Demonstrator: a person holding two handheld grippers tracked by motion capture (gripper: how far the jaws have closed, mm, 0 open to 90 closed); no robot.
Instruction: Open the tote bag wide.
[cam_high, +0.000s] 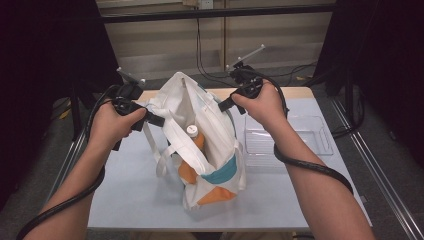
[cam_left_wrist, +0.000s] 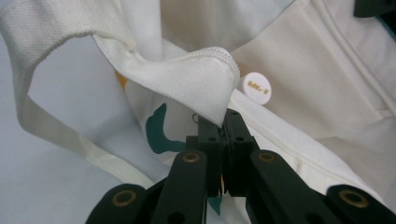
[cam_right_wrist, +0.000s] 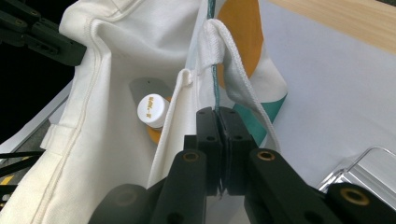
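So we've got a white canvas tote bag (cam_high: 200, 130) with teal and orange patches standing mid-tabletop (cam_high: 125, 195), mouth pulled wide, and an orange bottle (cam_high: 196, 140) with a white cap sitting inside it. Our left gripper (cam_high: 159, 121) has its jaws clamped on the bag's left rim, and the right gripper (cam_high: 223, 105) is pinching the opposite rim the same way. A clear plastic tray (cam_high: 300, 142) sits just beside the bag on the right.
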